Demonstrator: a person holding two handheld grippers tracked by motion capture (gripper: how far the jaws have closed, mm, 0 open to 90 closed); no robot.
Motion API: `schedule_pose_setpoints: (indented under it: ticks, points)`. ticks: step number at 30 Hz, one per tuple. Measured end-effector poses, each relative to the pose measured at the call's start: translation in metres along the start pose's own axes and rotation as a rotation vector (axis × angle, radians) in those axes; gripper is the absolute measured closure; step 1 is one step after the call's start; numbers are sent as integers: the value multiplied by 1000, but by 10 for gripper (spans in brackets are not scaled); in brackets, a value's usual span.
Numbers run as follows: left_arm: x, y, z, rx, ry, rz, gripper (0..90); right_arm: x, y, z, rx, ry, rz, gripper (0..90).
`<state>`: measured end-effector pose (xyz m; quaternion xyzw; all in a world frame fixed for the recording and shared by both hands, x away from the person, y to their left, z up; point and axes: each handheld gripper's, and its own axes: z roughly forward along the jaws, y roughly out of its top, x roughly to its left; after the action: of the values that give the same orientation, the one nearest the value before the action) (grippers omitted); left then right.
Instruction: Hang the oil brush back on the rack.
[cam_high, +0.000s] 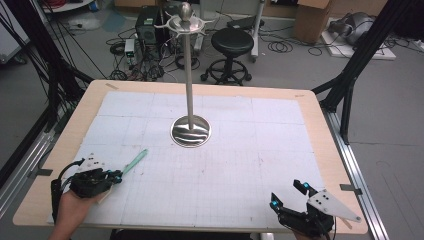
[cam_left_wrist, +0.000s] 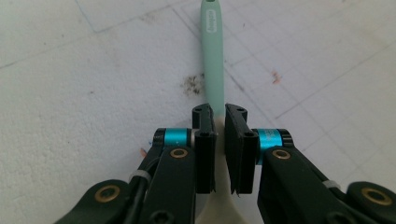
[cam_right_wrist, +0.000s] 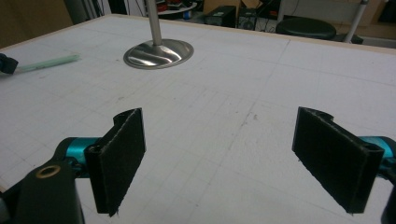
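My left hand-held gripper (cam_left_wrist: 219, 140) is closed tight on the neck of the green-handled utensil (cam_left_wrist: 212, 60), whose handle stretches out ahead of the jaws low over the counter (cam_high: 310, 107) near its left front corner. My right hand-held gripper (cam_right_wrist: 219, 158) waits wide open with nothing in it at the right front corner. I judge the pick-up done; carrying the utensil to the metal stand (cam_high: 190, 127), mid-counter and well apart, and hanging it there appears still to do.

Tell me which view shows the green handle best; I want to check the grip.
The left gripper view: the green handle runs close-up between the left tool, whose jaws pinch it. The high view shows it small and thin; the right gripper view catches it far off at the edge.
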<state>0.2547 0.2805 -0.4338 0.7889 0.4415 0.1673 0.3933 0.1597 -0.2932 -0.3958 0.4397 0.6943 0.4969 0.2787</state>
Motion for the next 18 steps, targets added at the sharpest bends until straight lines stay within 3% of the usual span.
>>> schedule_pose_setpoints:
  ticks: [4,5,8,9,10,11,12,13,14,18]
  points:
    - [1,0,-6,-41,-31,-22,823,0,0,0,1,-1,1,156]
    - [-1,0,-10,-82,-59,-40,822,1,0,1,1,2,1,156]
    - [-4,2,-13,-120,-92,-43,822,2,0,1,2,6,1,156]
    - [-10,4,-16,-159,-118,-42,821,3,1,3,3,14,7,156]
    - [-10,4,-16,-159,-118,-42,821,3,1,4,-1,19,10,155]
    - [-17,7,-19,-207,-139,-34,821,4,2,5,-7,26,17,155]
    - [-17,7,-19,-207,-139,-34,821,4,2,5,-7,26,17,155]
    - [-26,11,-22,-257,-167,-20,821,6,4,7,-30,53,47,154]
    - [-26,11,-22,-257,-167,-20,820,6,4,7,-30,53,47,154]
    - [-50,20,-25,-321,-214,38,820,16,9,16,-54,114,79,146]
